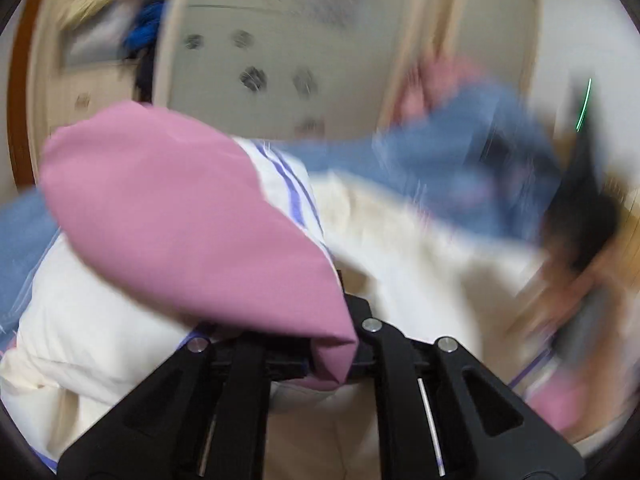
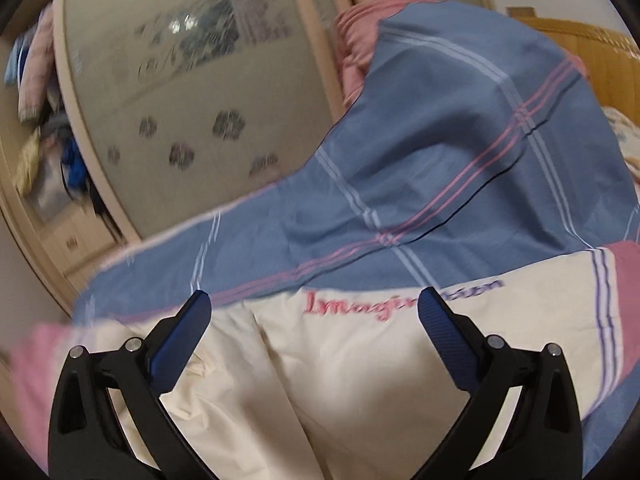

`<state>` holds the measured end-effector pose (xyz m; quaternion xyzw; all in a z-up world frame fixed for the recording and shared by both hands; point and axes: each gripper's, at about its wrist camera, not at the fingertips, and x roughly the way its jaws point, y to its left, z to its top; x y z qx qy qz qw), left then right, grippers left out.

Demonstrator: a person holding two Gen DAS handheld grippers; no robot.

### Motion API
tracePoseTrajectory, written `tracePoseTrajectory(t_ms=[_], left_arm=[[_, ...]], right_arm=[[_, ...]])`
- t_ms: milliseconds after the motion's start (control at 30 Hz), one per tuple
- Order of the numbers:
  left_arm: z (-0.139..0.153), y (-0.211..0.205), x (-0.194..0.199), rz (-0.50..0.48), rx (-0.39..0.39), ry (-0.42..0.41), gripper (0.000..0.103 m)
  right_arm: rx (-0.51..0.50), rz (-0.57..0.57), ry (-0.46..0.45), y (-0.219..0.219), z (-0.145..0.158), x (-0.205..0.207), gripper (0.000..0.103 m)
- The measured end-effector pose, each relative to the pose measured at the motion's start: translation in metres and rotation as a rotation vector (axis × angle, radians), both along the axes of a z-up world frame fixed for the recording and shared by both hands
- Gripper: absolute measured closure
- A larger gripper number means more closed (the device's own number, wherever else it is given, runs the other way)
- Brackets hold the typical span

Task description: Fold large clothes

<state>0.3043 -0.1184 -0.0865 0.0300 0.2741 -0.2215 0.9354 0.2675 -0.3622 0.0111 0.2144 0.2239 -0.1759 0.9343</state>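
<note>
A large cloth of cream, pink and blue plaid panels fills both views. In the left wrist view my left gripper (image 1: 320, 360) is shut on a pink corner of the cloth (image 1: 180, 208), which drapes over the fingers and hides them. The cream part (image 1: 400, 248) and the blue plaid part (image 1: 460, 160) spread out beyond, blurred. In the right wrist view my right gripper (image 2: 314, 308) is open and empty above the cream panel (image 2: 340, 368) with red lettering. The blue plaid part (image 2: 440, 140) rises behind it.
A wardrobe with a frosted sliding door (image 2: 180, 80) with flower marks stands behind. Hanging clothes (image 2: 36, 72) show in its open left side. A wooden headboard (image 2: 592, 52) is at the far right. A pink pillow (image 2: 360, 40) lies behind the blue cloth.
</note>
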Motion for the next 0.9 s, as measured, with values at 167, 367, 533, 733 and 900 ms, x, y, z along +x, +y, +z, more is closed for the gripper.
tracePoseTrajectory(t_ms=[167,367,533,733,900], left_arm=[[-0.019,-0.007,0.006,-0.018,0.045,0.071,0.094],[-0.028,-0.001,0.015,-0.006,0.034,0.127,0.092],[-0.028,-0.001,0.026,-0.01,0.027,0.134,0.091],[-0.026,-0.001,0.028,-0.019,0.029,0.144,0.09],[-0.025,0.004,0.031,-0.026,0.01,0.168,0.09]], right_arm=[[-0.02,0.105,-0.051,0.02,0.044,-0.027,0.001],[-0.403,0.37,0.042,0.179,0.085,-0.035,0.001],[-0.709,0.58,0.181,0.329,0.072,-0.019,0.001],[-0.967,0.529,0.6,0.429,-0.017,0.058,0.001],[-1.08,0.401,0.797,0.429,-0.069,0.094,0.001]])
